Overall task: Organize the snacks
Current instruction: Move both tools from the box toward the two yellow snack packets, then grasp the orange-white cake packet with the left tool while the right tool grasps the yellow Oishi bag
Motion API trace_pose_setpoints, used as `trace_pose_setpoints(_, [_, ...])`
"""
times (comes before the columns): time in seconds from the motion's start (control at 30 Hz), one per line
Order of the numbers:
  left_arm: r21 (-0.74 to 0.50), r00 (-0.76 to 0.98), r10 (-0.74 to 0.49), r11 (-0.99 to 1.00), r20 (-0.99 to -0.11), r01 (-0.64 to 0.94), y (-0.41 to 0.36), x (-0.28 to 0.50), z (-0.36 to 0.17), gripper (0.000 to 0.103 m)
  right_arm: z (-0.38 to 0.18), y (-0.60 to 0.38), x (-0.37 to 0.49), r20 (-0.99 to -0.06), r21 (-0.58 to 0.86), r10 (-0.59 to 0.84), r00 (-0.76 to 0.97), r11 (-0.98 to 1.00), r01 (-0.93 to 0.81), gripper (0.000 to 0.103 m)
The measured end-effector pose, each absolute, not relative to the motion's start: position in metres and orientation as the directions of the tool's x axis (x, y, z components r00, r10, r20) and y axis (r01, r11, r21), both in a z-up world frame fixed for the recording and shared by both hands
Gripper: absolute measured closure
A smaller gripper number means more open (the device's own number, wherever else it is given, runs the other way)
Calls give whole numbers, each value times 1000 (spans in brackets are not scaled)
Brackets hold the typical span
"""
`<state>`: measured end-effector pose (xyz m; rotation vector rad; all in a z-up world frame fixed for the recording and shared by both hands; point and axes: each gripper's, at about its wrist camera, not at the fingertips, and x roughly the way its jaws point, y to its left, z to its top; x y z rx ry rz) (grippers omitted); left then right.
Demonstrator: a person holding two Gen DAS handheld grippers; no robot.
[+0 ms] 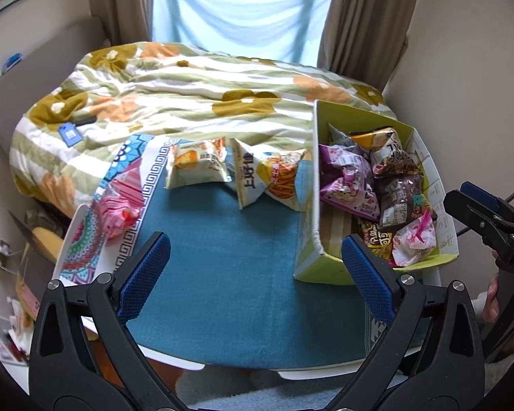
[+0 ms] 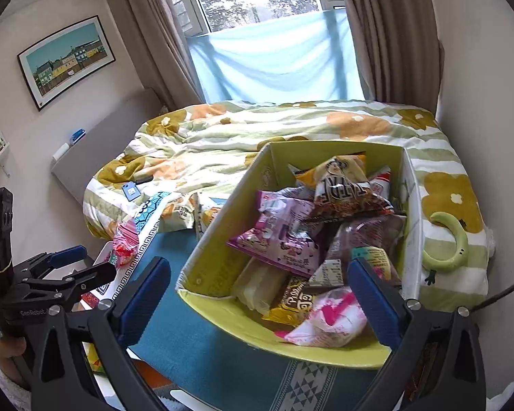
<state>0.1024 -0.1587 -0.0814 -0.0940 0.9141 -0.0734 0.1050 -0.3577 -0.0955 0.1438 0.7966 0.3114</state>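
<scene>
Left claw (image 1: 255, 270): gaping wide, gripping nothing, hovering over the teal-matted tabletop (image 1: 229, 267).
Right claw (image 2: 258, 296): spreading wide, empty, hanging above the yellow-green cardboard box (image 2: 219, 236) at frame centre.
Boxed snacks: purple crinkly packet (image 2: 284, 239) lying among others.
Loose snacks: cream-orange foil bag (image 1: 197, 166) and pink wrapper (image 1: 120, 202) sitting mid-left.

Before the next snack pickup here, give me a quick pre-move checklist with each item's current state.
1. Left gripper open and empty: ok.
2. Right gripper open and empty: ok.
3. Loose snacks left on the blue cloth: pink packet, cream packet, orange stick-snack bag: ok.
4. Green box open on top: ok.
5. Room left in the box: cannot tell, packets are piled high.
</scene>
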Motion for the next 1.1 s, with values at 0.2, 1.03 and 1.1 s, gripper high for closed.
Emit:
trace_pose_setpoints(0.2, [-104, 615, -73, 994, -785, -15, -111, 113, -82, 3, -87, -312, 122, -660, 211, 359, 660, 932, -296, 0])
trace_pose_setpoints(1.03, [-98, 403, -238, 936, -884, 338, 18, 299, -146, 3, -136, -154, 245, -768, 195, 234, 596, 972, -131, 0])
trace_pose_setpoints(1.1, [-98, 369, -270, 901, -889, 422, 10, 319, -154, 3, -144, -151, 253, -780, 197, 213, 589, 976, -92, 0])
